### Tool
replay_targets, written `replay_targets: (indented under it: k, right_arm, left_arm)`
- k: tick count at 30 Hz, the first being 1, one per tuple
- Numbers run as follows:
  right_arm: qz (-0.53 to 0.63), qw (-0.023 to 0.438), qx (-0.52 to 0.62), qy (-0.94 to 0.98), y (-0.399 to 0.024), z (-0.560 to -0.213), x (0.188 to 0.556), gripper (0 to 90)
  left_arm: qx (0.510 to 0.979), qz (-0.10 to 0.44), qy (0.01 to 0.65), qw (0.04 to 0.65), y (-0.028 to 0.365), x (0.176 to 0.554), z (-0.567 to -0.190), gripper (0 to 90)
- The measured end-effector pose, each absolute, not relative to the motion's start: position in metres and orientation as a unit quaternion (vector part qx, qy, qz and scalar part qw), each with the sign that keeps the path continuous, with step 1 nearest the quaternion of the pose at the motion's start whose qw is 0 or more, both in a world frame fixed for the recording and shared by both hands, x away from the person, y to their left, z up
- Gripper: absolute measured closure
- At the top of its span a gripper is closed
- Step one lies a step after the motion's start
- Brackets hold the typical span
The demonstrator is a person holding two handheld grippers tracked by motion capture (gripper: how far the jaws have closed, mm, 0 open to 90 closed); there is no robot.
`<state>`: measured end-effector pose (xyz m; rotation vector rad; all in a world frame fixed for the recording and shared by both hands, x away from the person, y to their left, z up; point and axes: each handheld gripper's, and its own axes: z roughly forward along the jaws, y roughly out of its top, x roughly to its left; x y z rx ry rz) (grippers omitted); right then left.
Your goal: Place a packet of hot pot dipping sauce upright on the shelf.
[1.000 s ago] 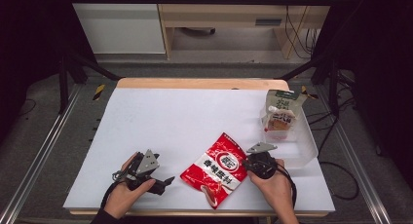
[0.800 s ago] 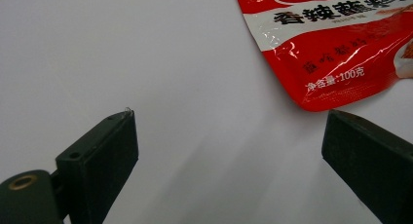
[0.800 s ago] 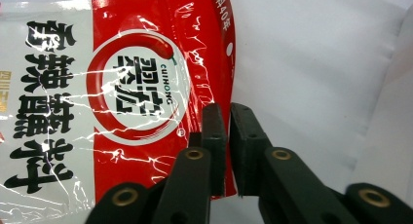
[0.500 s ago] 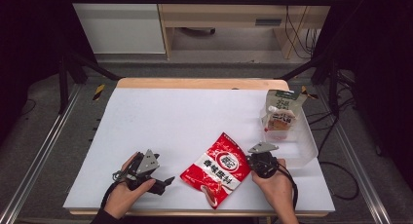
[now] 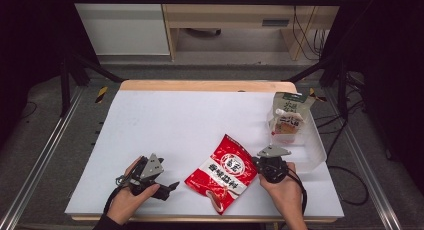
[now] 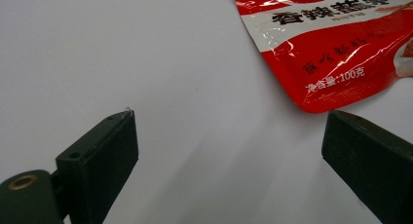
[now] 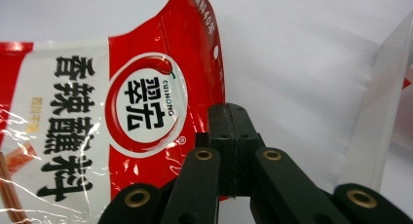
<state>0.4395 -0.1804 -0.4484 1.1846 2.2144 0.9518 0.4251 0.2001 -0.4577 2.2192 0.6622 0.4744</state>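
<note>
At the near edge of the white surface [image 5: 165, 120], the right hand-held gripper [image 7: 228, 118] is clenched on the side edge of the red packet [image 5: 223, 171], which lies flat (left hand-held gripper [image 6: 229, 131] released, near the packet's corner). Pinched so thinly, the slick film could slip free when lifted.

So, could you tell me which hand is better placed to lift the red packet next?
Right. The right gripper is shut on the edge of the red packet, so it could probably lift straight away. The left gripper is open over bare table, beside the packet's corner, touching nothing.
</note>
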Motion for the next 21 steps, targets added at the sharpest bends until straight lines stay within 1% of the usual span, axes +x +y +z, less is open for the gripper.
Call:
replay_targets:
  k: [21]
  right_arm:
    - [0.388,0.241,0.375,0.807,-0.159,-0.425,0.43,90.0]
  left_arm:
    - [0.868,0.188,0.262,0.378,0.201,0.425,-0.458,6.4]
